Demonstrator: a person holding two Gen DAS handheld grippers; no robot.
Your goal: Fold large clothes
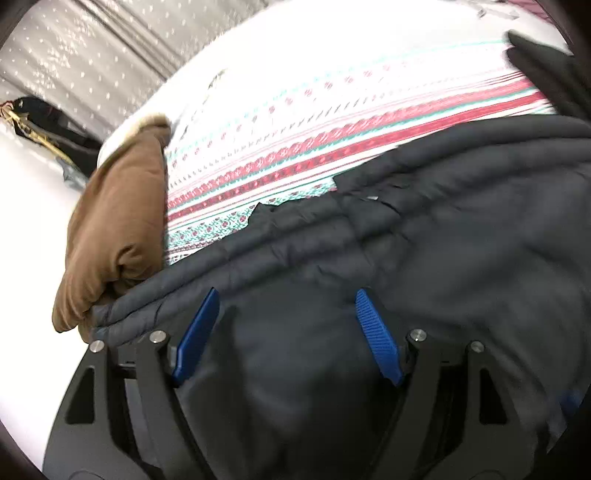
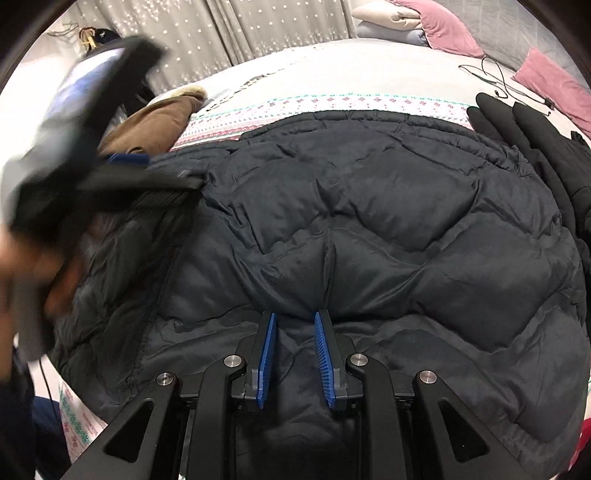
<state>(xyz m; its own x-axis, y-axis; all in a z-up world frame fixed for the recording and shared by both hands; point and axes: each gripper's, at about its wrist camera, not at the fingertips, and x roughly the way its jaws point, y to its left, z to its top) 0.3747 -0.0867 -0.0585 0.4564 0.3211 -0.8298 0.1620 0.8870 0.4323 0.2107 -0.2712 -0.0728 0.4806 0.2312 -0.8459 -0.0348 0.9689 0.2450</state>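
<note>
From the left wrist view, the left gripper hangs over the dark quilted jacket with its jaws spread wide and nothing clasped between them; the blue pads stand clear of the cloth. The jacket's ribbed border runs just ahead of the fingertips, and beyond it lies the patterned bedspread. Left of the jaws, touching the jacket's corner, sits a brown folded garment. The risk here, as I judge it: a grab aimed at the jacket's corner could catch the brown cloth too and drag both. Open room lies ahead of the jaws across the bedspread; to the left it is crowded.

From the right wrist view, the right gripper rests low over the middle of the jacket, jaws parted narrowly, the pads not pinching any fabric that I can make out, though a seam fold rises just ahead of the tips. The left gripper shows blurred at the far left of these jaws, over the jacket's edge. To the right, black folded clothes lie against the jacket's side. A fold carried rightward could ride onto that pile, and puffy filling may slip from a shallow pinch. Ahead, past the jacket's far edge, the bed is open up to the pillows and a cable.
</note>
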